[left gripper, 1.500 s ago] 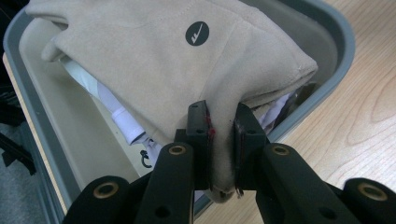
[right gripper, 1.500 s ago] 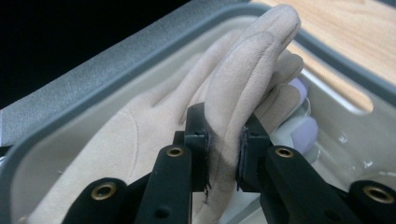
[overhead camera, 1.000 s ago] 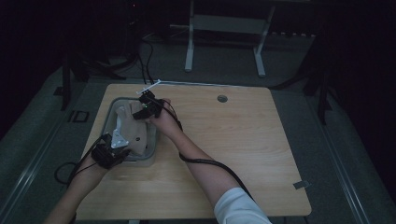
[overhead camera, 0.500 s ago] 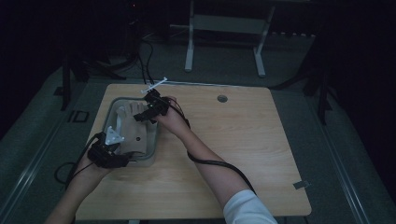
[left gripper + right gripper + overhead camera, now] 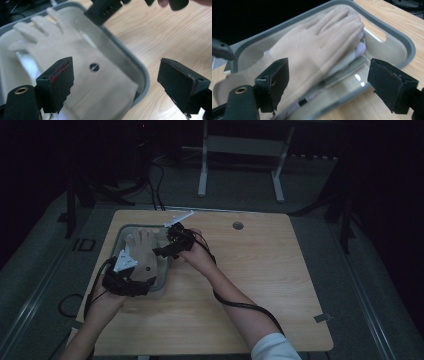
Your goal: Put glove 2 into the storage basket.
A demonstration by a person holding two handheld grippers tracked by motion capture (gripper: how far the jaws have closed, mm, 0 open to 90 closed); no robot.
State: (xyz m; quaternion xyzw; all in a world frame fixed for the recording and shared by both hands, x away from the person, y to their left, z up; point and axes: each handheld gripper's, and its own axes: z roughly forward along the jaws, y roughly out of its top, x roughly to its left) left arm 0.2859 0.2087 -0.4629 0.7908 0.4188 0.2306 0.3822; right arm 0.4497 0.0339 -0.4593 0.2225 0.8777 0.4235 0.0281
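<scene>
The beige glove [image 5: 82,75] is lying flat in the grey tray [image 5: 163,282]. Both the left gripper [image 5: 120,82] and right gripper [image 5: 329,82] are standing released, jaws having just been opening. The cuff seems to be overhanging the rim, so it may be sliding out.

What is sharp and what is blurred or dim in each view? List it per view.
High view: dim overall, room behind nearly black, only the table lit. Left gripper view: bright, the glove soft, the nearer left tongs fairly crisp. Right gripper view: the glove smeared by motion blur, a small glare spot on the tray, the right tongs sharp.
</scene>
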